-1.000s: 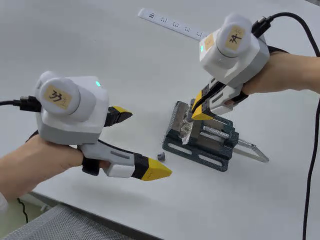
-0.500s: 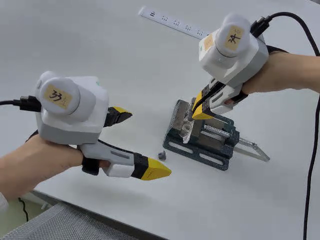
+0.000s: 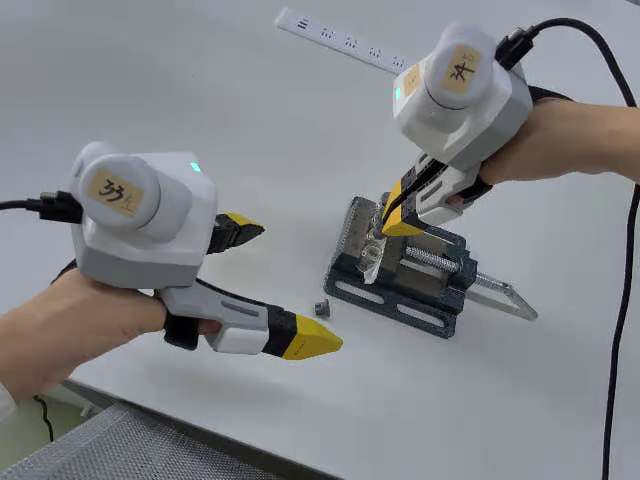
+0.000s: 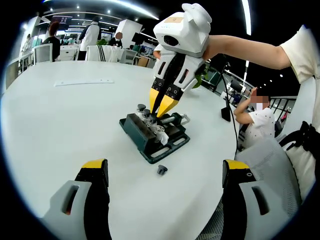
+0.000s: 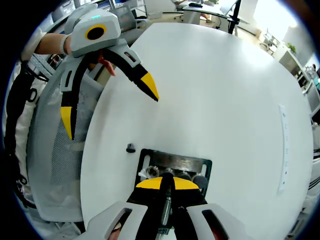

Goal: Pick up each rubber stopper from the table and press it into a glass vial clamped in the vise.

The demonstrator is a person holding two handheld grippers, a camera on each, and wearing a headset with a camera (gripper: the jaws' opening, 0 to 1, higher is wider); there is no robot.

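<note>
Nearest the person, the left gripper (image 3: pixel 292 288) hovers above the desk (image 3: pixel 200 110) with its jaws spread wide and nothing between them. Just ahead of the tips, roughly in line with the gap, a loose rubber stopper (image 3: pixel 321 309) lies on the desk beside the foot of the vise (image 3: pixel 400 285). The likely trouble here is a low or off-centre approach: one tip could nudge the small stopper, roll it under the vise base or off towards the desk edge, and the closing jaws would then pinch air.

Farther on, the right gripper (image 3: pixel 392 226) points down into the vise, its jaws pressed together, with the yellow tips at the mouth of the glass vial (image 3: pixel 372 260) clamped there. I cannot tell whether a stopper sits between or beneath those tips, since the tips themselves hide the spot. Judging from this pose, the danger is a push that is not straight. A sideways load could tilt the vial in the clamp, seat a stopper crooked, or chip the glass rim, and too hard a press could crack it.

Well beyond both sets of jaws, a power strip (image 3: pixel 340 42) lies out of the way.
</note>
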